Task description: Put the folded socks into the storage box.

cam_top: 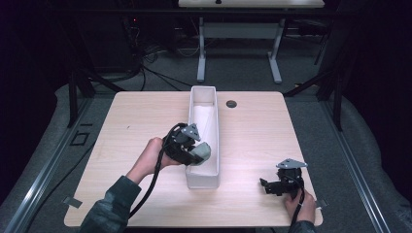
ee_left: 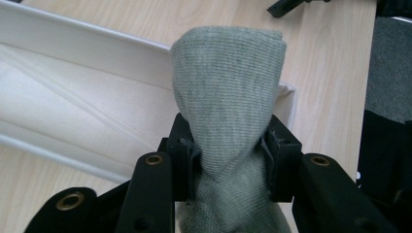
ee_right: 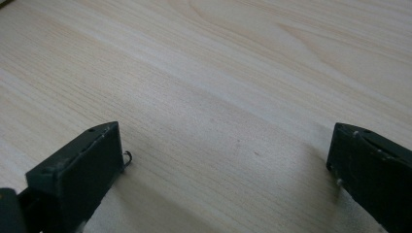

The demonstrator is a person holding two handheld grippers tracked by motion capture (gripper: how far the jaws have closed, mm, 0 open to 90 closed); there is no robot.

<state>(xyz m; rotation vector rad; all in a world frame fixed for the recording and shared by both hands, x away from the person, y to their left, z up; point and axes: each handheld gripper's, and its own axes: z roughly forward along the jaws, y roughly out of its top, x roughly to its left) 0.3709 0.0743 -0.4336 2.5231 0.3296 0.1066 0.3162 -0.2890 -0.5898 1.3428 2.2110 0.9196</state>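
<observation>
Left gripper view shows my left claw [ee_left: 228, 148] clamped on a grey-green sock [ee_left: 228, 92] just over the white tray's [ee_left: 73, 39] near end, while my right claw [ee_right: 223, 160] gapes empty above the bench [ee_right: 218, 63].

High view looks down over the table [cam_top: 252, 126] — both tool cameras sit close, sharing its wood — left's tilts downward.

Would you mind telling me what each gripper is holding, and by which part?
The left gripper pinches a grey-green sock around its narrowed middle, above the white bin. The right gripper holds nothing.
</observation>
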